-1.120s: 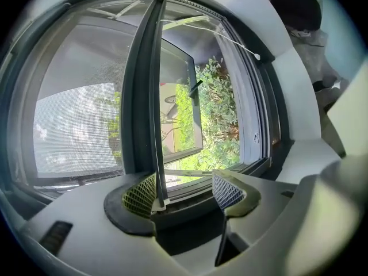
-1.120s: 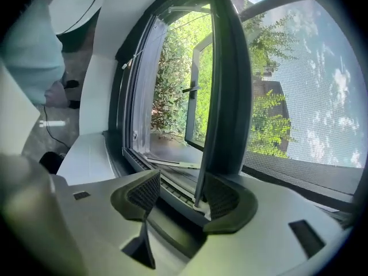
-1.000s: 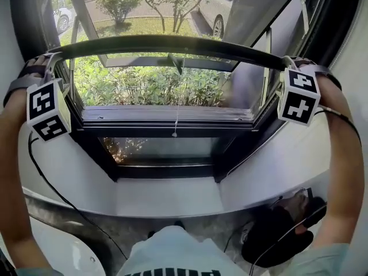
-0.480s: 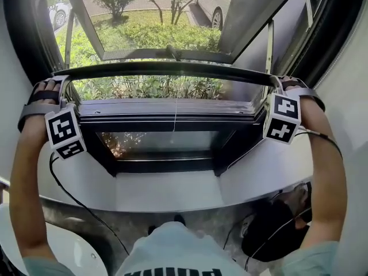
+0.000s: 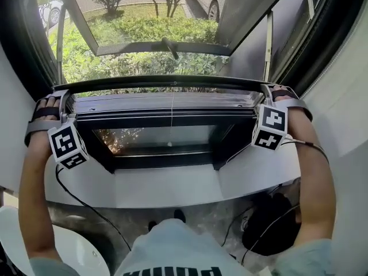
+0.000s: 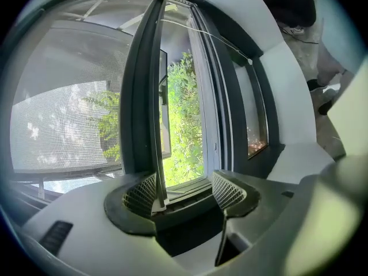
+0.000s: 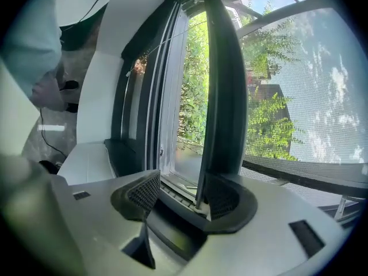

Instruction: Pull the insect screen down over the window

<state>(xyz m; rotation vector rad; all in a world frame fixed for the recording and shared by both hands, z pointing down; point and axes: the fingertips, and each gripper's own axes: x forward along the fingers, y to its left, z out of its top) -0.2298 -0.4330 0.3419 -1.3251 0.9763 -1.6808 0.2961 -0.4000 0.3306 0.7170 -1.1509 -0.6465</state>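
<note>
Down has come the bar of the screen since a second ago, from high across the glass to just above the dark window frame, and both hands have dropped with it. A narrow strip of greenery shows between bar and frame, so the screen covers most of the opening but not its lowest part.

The left gripper sits at the bar's left end and the right gripper at its right end, marker cubes hanging below them. In the left gripper view the jaws stand wide apart: the bar's thin edge lies against one pad, while the other pad is clear of it with open air between. The right gripper view shows the same: the bar rests against one pad, the other pad is free, and the jaws are not clamped on it.

Mesh stretches from the bar on the far side in both gripper views. A thin cord hangs from the bar's middle, ending in front of the lower pane. Below the frame runs a white ledge
</note>
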